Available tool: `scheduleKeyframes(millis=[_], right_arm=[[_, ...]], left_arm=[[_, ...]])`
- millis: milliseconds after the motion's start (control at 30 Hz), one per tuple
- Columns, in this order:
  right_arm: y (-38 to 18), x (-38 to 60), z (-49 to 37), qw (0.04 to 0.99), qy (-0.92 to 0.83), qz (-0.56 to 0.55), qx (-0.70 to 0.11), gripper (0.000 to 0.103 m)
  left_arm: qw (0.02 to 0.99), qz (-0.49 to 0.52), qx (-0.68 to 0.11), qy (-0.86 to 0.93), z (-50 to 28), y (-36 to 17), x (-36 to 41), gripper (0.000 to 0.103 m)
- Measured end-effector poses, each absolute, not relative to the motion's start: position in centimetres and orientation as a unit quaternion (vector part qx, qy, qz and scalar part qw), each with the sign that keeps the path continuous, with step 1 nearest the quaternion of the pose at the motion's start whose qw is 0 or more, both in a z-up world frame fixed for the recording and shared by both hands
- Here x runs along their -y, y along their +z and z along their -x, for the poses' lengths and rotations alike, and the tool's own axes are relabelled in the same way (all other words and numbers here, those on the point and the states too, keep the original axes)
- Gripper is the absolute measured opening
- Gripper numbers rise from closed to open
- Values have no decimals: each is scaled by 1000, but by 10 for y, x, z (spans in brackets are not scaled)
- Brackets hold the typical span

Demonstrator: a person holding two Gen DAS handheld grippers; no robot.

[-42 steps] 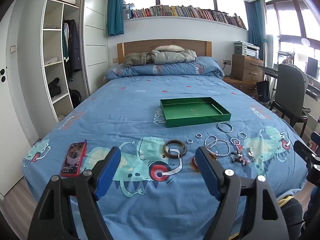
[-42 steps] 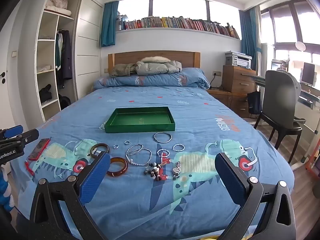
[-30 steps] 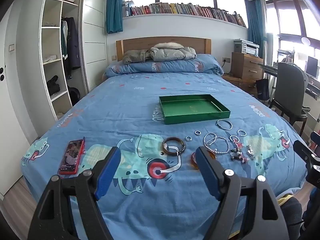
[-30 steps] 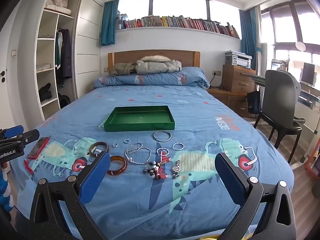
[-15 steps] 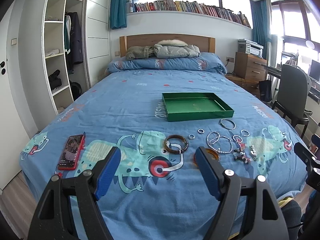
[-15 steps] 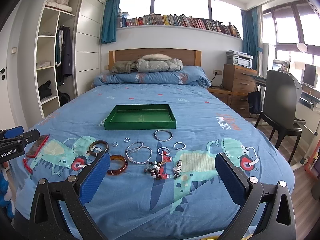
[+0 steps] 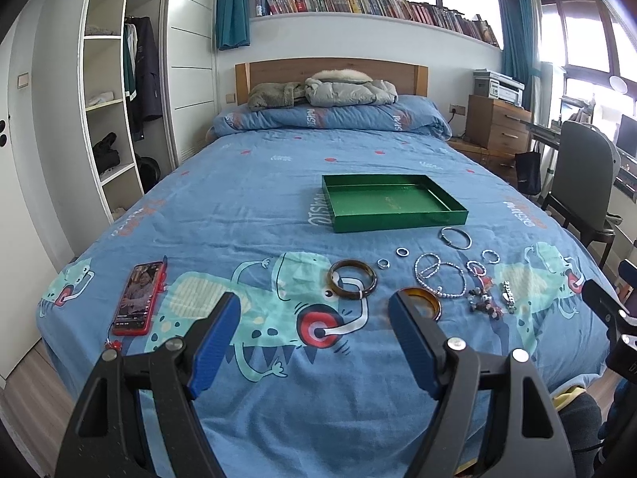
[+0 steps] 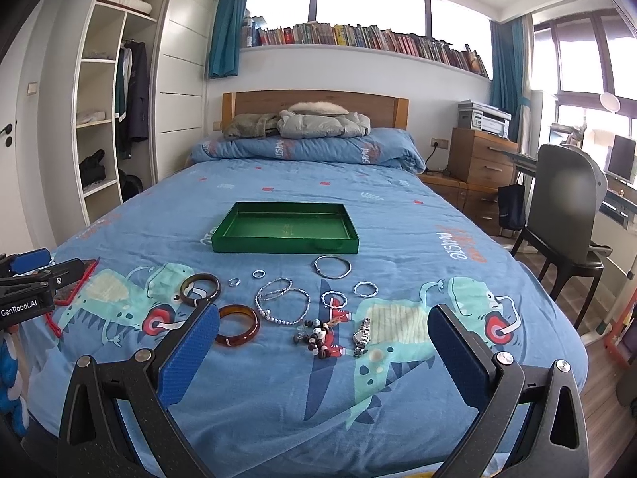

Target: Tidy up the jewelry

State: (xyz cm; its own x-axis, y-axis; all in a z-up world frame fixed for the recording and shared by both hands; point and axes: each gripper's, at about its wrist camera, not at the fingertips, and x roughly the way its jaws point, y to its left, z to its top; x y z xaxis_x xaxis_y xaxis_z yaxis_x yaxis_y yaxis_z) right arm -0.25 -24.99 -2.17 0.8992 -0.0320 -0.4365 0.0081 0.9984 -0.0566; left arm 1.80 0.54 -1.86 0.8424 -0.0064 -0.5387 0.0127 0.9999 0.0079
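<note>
Blue dinosaur-print bedspread (image 8: 398, 215) fills both of my views. Green tray (image 8: 285, 243) sits mid-bed, nothing inside it. Nearer me, loose on the cover: dark brown bangle (image 8: 200, 288), amber bangle (image 8: 237, 324) just in front of it, two small rings (image 8: 258, 273), pearl bracelet (image 8: 282, 306), thin silver bangle (image 8: 332, 266) closest to the tray, and a heap of dark beads (image 8: 316, 336) beside a small watch (image 8: 361, 336). Red phone (image 7: 138, 299) lies well apart, at the left edge of the bed. My left gripper (image 7: 314, 328) and right gripper (image 8: 323, 352) both hang above the near edge of the bed, fingers wide apart, holding nothing.
</note>
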Motion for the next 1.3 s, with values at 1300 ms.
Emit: scheduleKeyframes(millis=[1300], right_arm=[[-39,257,-5,968,7,12,-249,103]], left_arm=[[952,2,-306,-2,-30,-22,-7,76]])
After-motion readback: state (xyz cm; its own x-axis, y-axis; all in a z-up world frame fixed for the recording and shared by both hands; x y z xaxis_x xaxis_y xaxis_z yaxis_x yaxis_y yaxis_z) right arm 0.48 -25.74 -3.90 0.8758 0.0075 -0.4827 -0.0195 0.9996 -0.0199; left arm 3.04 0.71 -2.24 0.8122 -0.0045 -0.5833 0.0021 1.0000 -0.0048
